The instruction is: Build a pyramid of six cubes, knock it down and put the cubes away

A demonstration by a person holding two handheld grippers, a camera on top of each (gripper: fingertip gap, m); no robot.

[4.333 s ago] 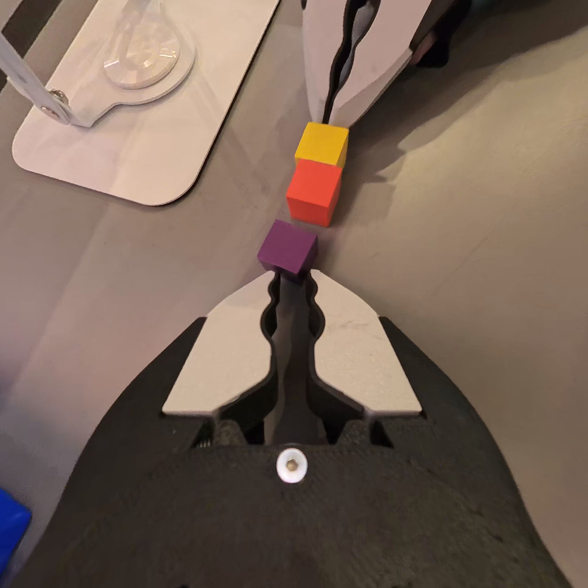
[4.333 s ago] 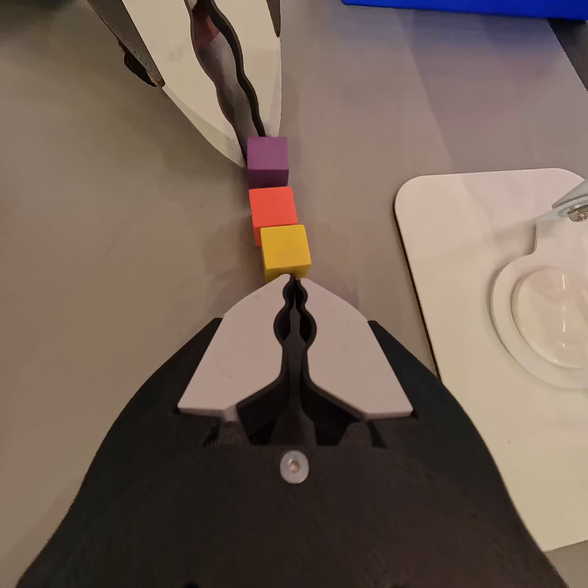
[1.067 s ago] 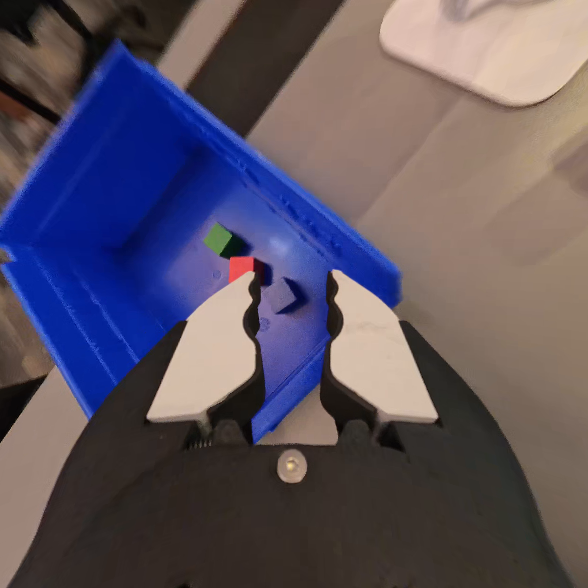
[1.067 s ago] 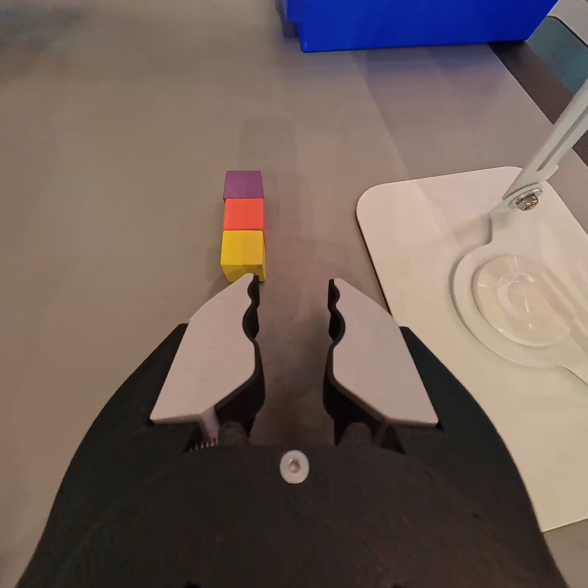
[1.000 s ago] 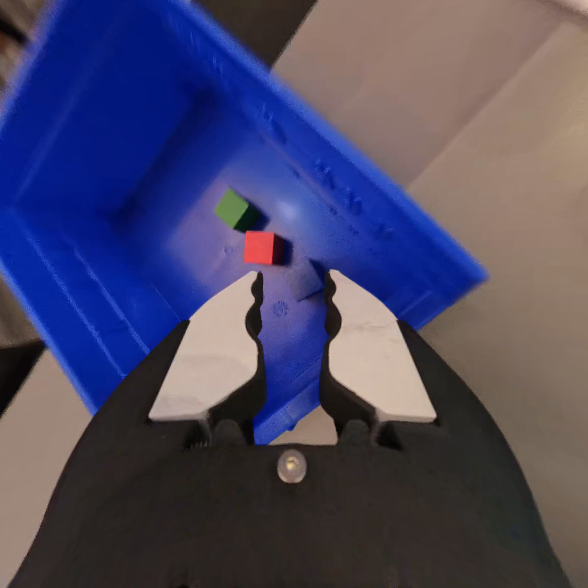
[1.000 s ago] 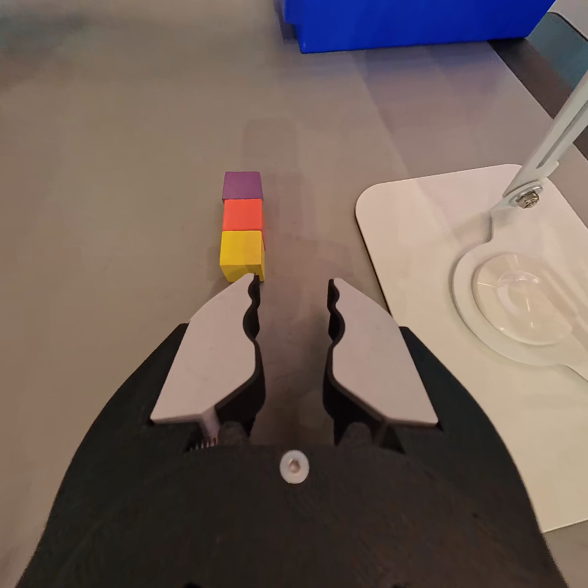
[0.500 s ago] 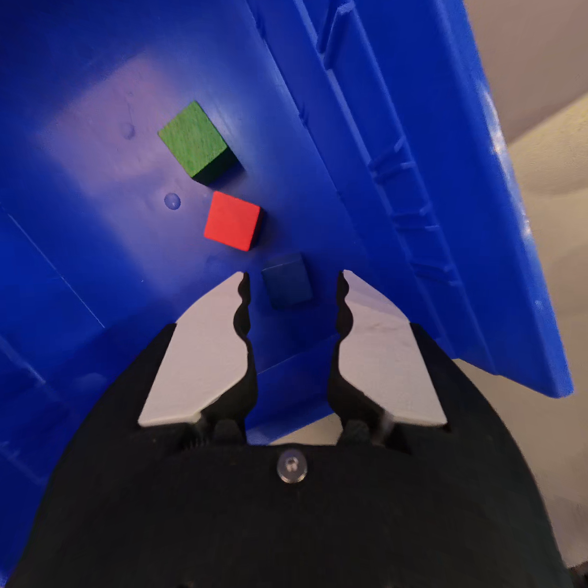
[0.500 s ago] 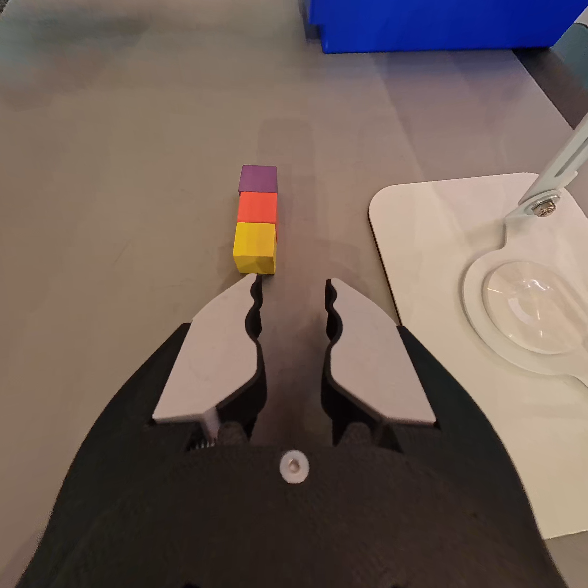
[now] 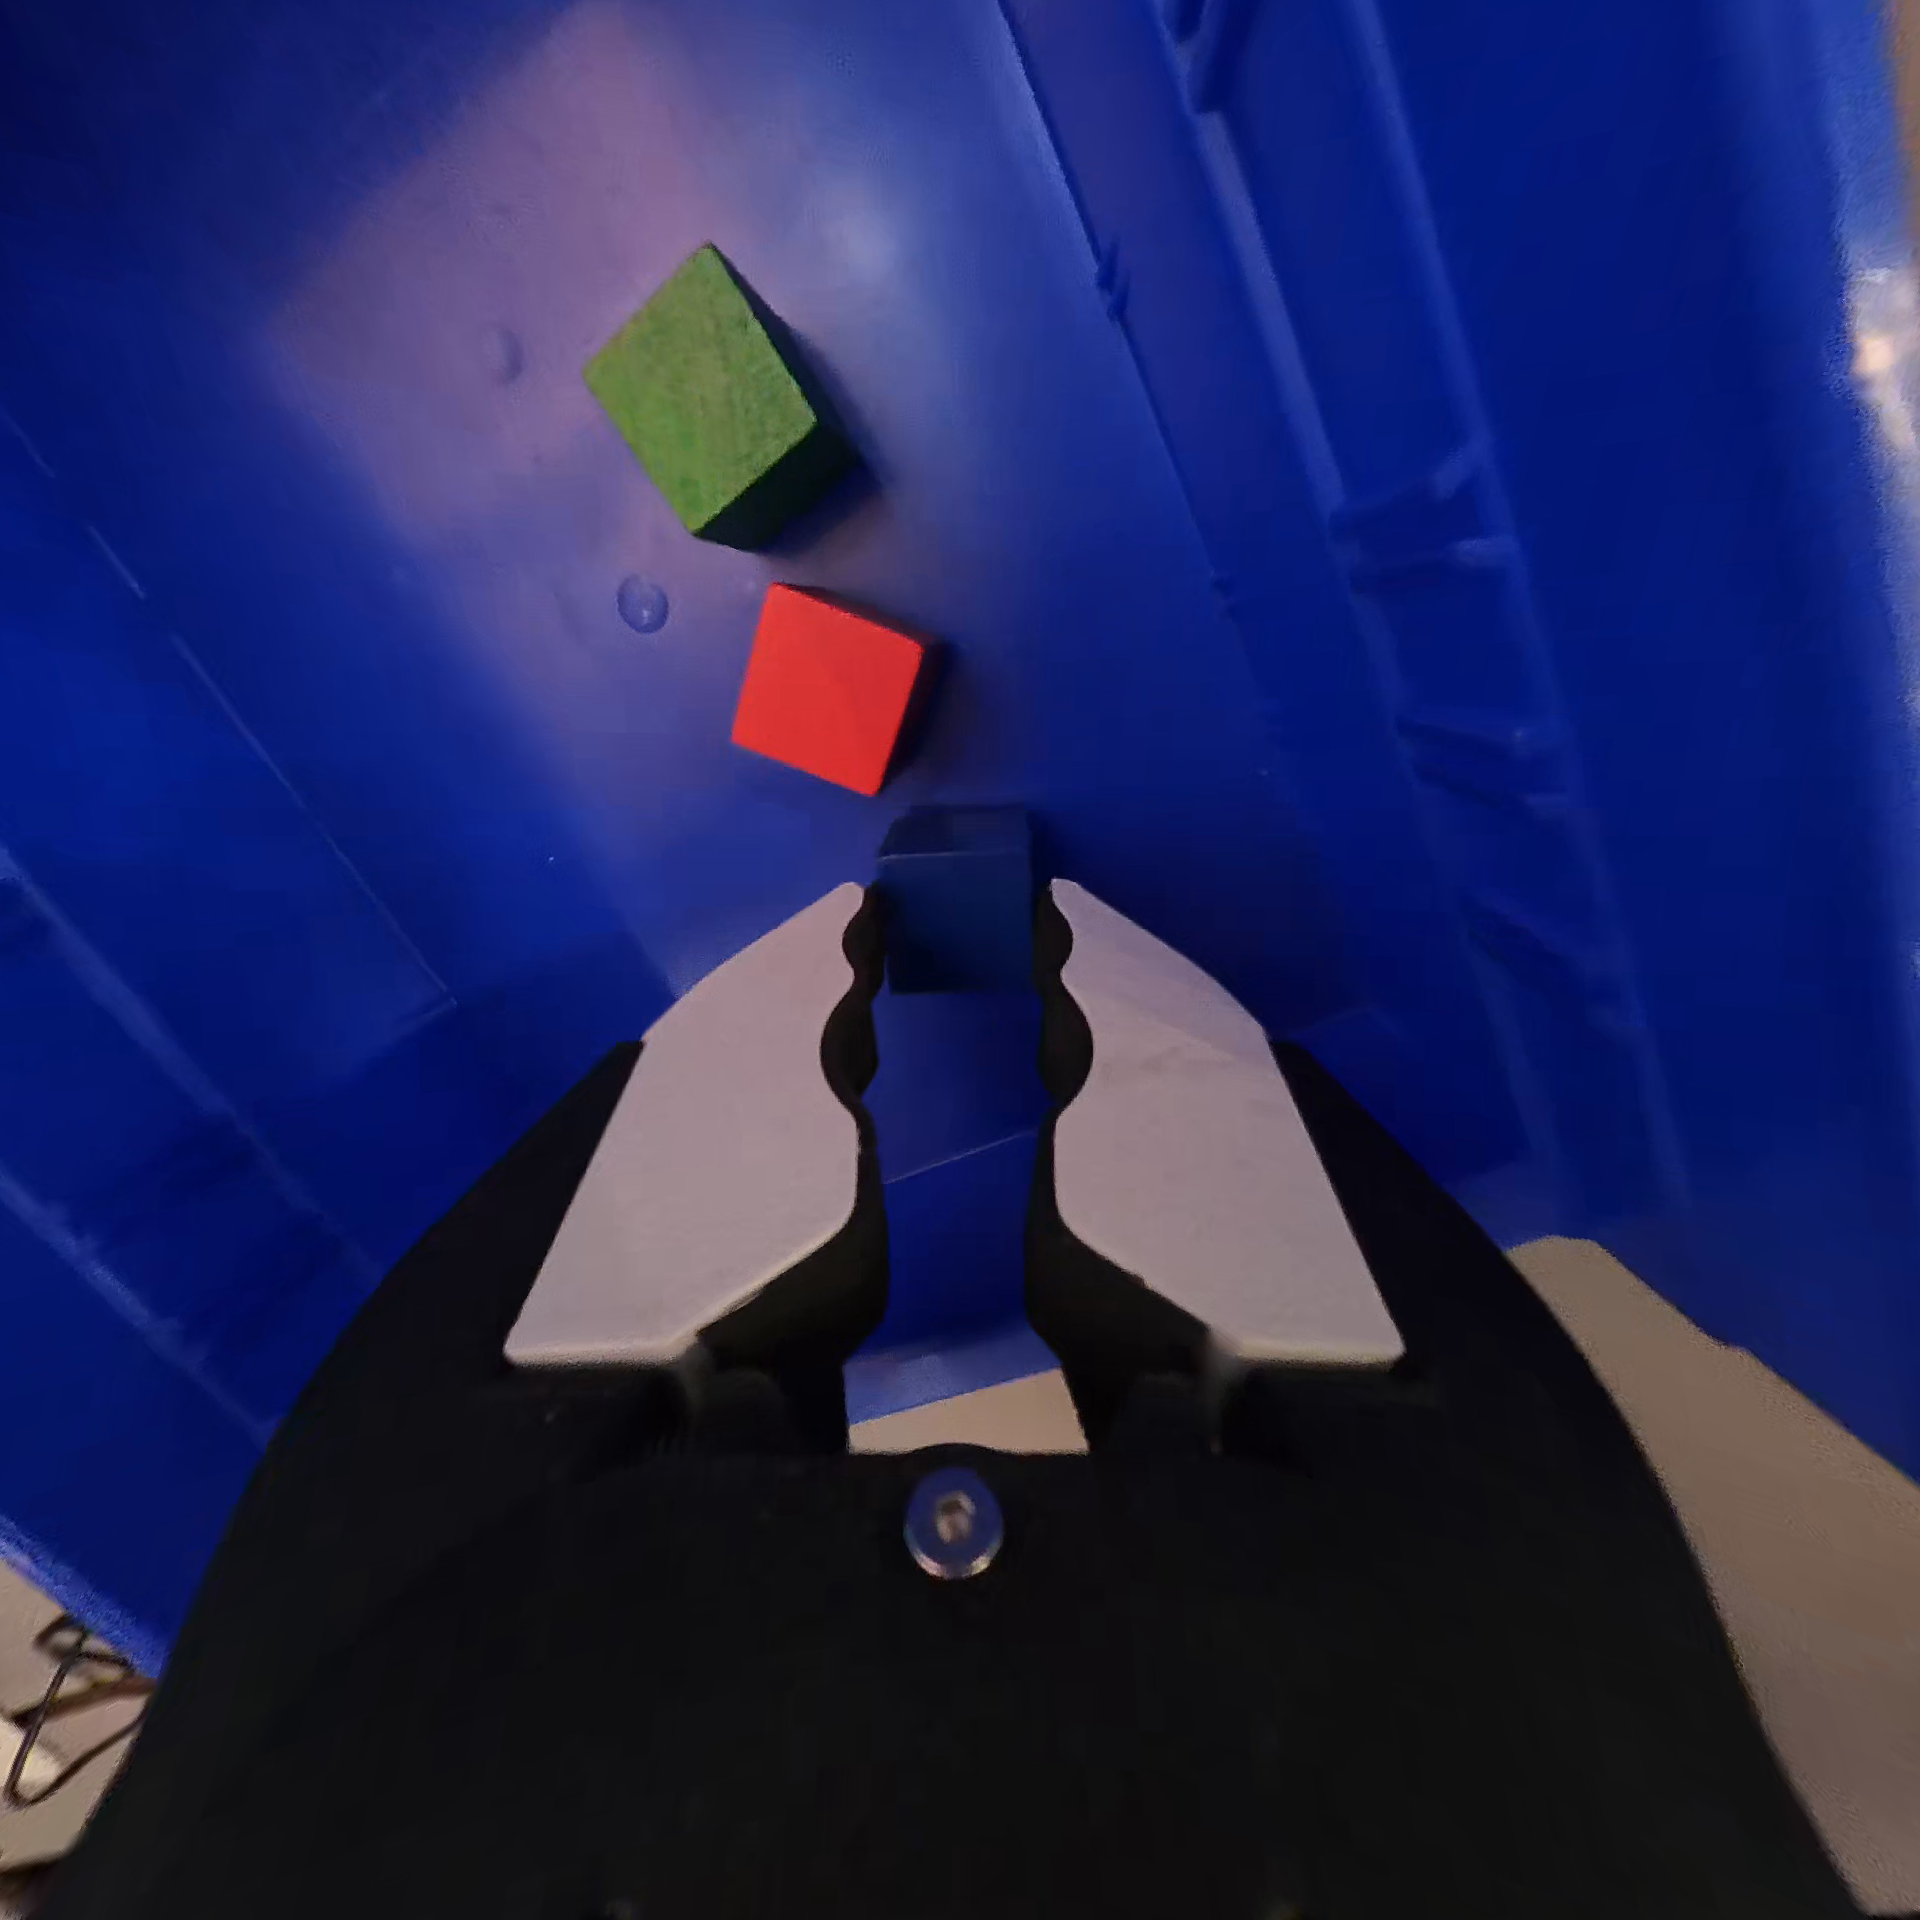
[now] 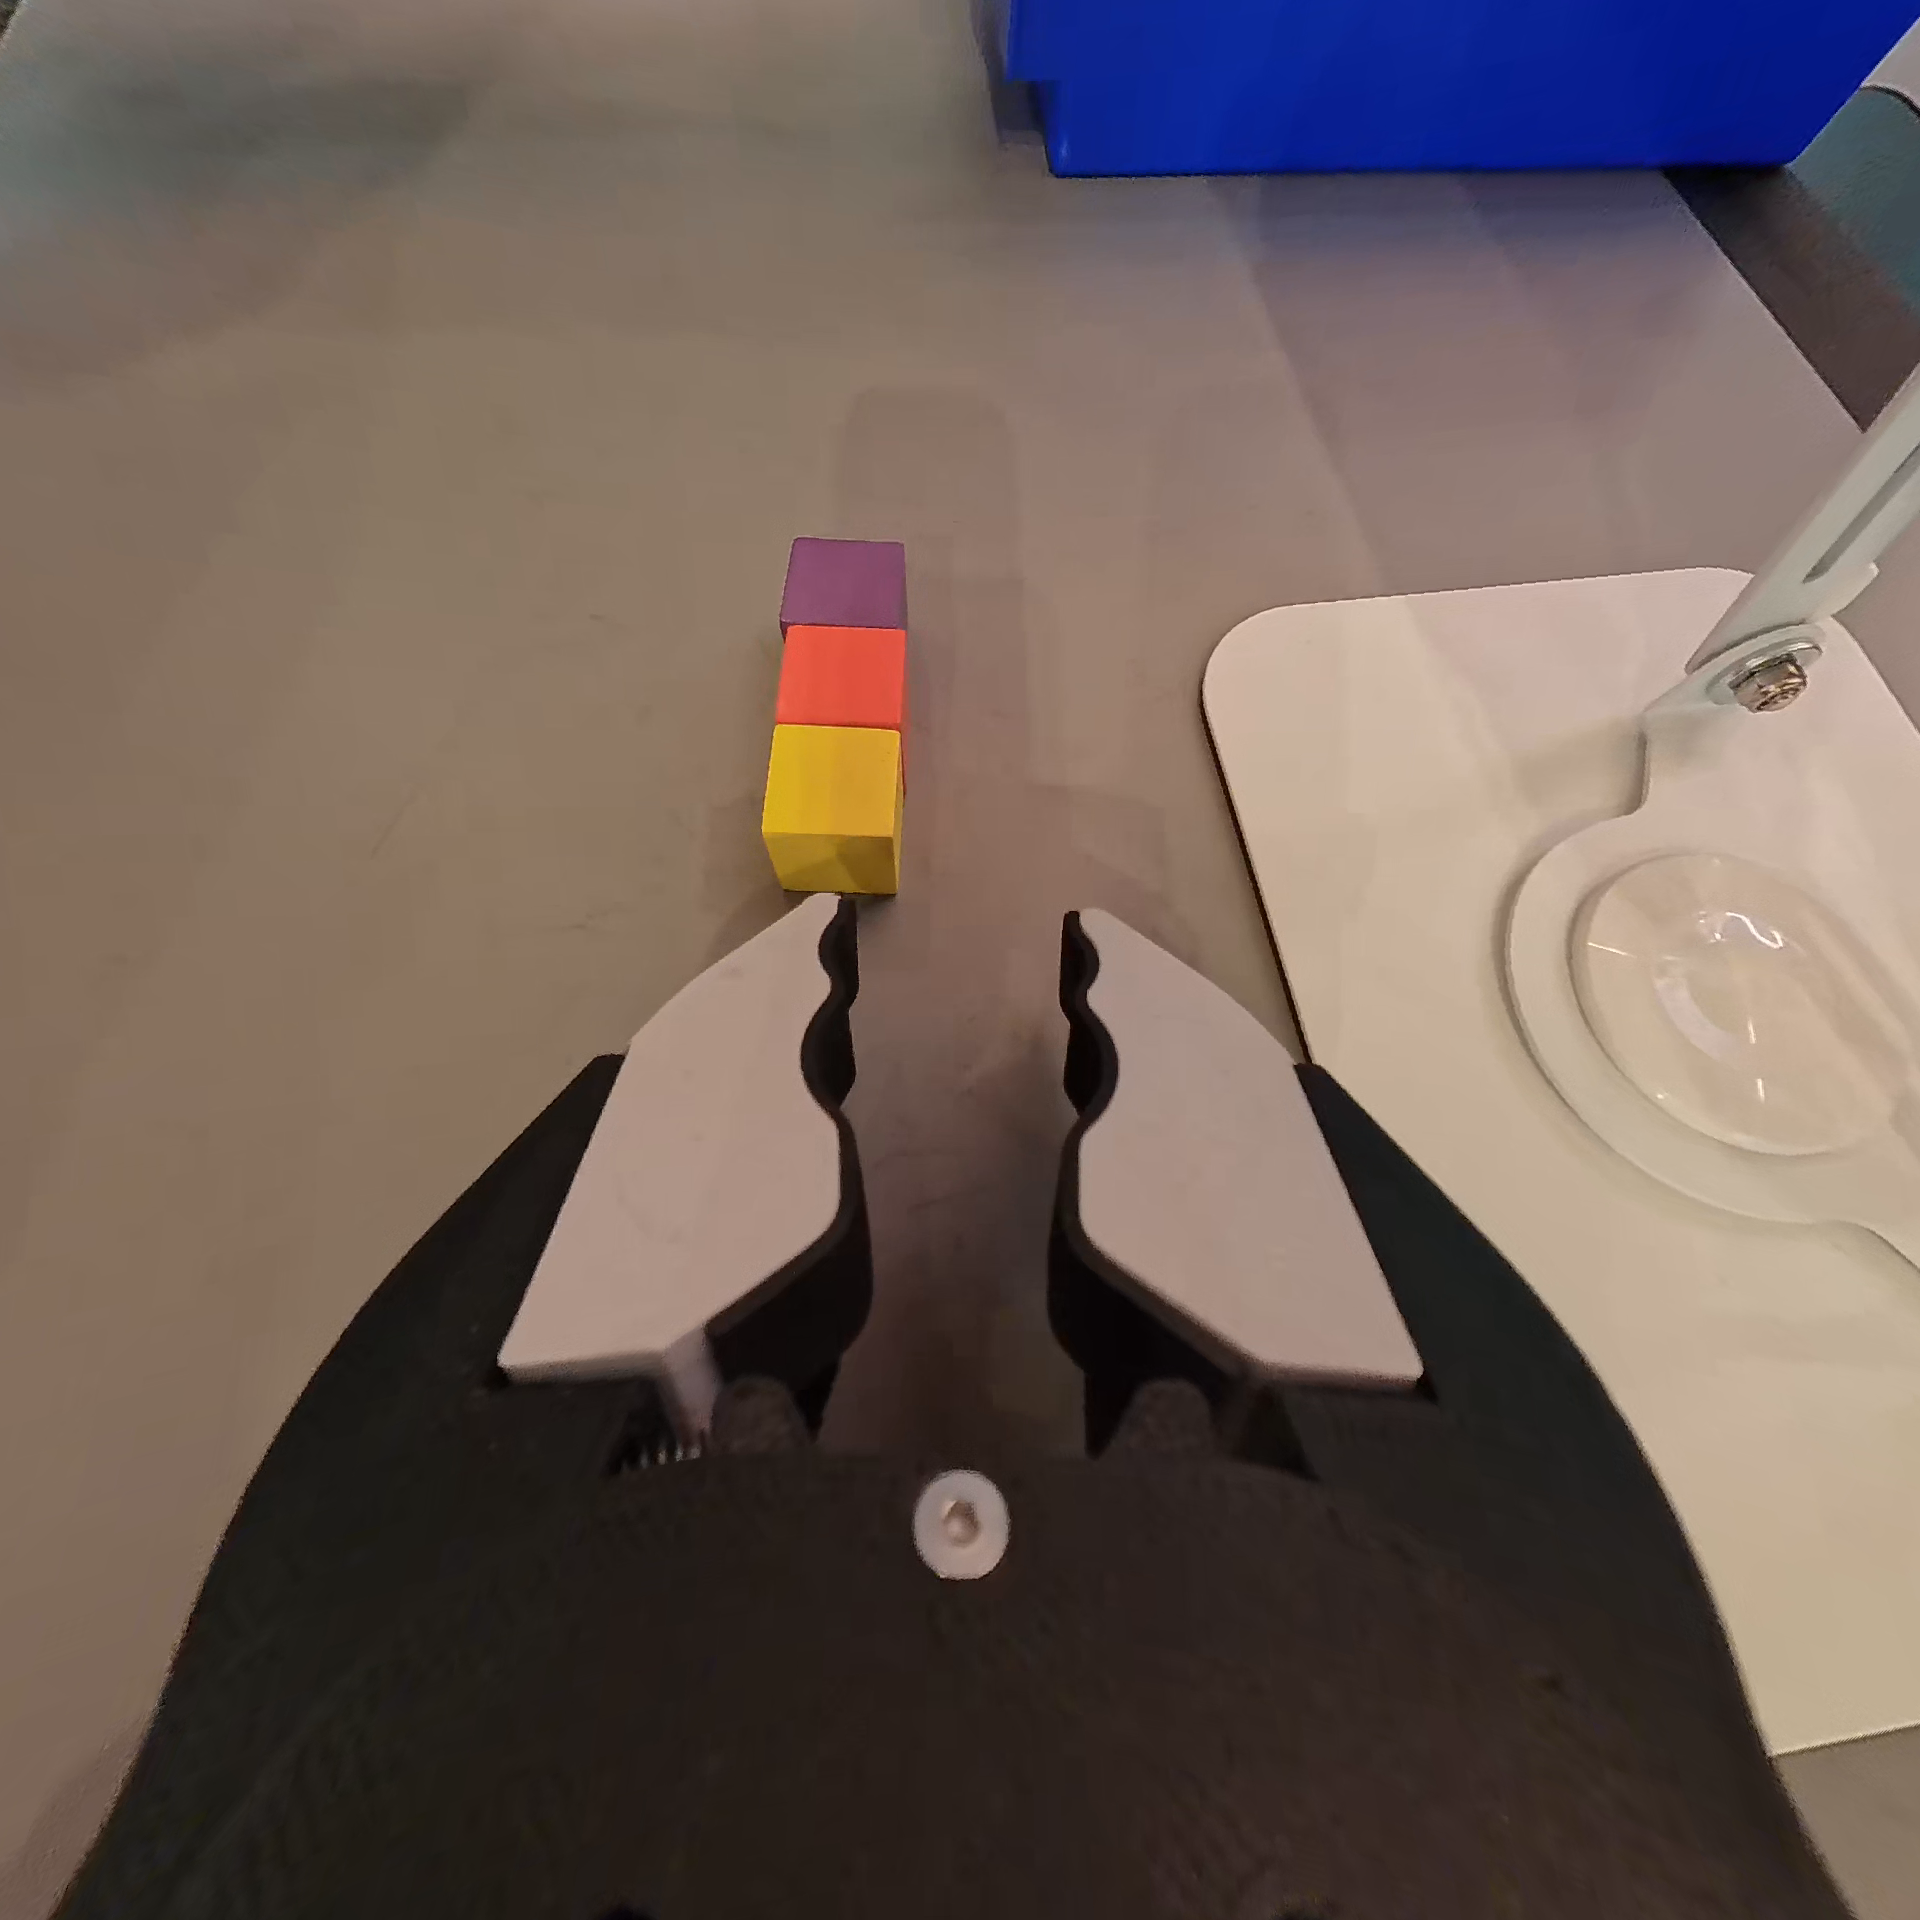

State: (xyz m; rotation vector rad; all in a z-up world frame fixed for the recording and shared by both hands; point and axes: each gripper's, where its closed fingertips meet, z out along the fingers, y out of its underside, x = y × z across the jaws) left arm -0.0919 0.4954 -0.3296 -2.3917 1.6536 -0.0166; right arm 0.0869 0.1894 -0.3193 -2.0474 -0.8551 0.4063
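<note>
The cubes are split between two places: three lie on the floor of the blue bin (image 9: pixel 312 935) and three stand in a touching row on the grey surface (image 10: pixel 416 520). Starting at the left, the left tongs (image 9: pixel 956 914) reach down into the bin, where a green cube (image 9: pixel 707 390) lies farthest off, a red cube (image 9: pixel 826 686) nearer, and a dark blue cube (image 9: pixel 956 904) sits right between the fingertips. The jaws stand about as wide as that cube, with each pad at or against its side, so the grip looks to be just closing on it, though how firmly the pads press I cannot tell. Moving right, the right tongs (image 10: pixel 956 920) hover spread wide and empty above the surface, their left fingertip just short of the yellow cube (image 10: pixel 831 805); behind it come the orange cube (image 10: pixel 844 675) and the purple cube (image 10: pixel 847 582), with the bin's outer wall at the far edge and a white base plate (image 10: pixel 1455 779) with a clear lens to the right. In my judgement the base row is laid and the second tier is being fetched. The next move calls for lifting the dark blue cube clear of the bin wall and setting it squarely over a seam in the row without nudging the cubes below.
</note>
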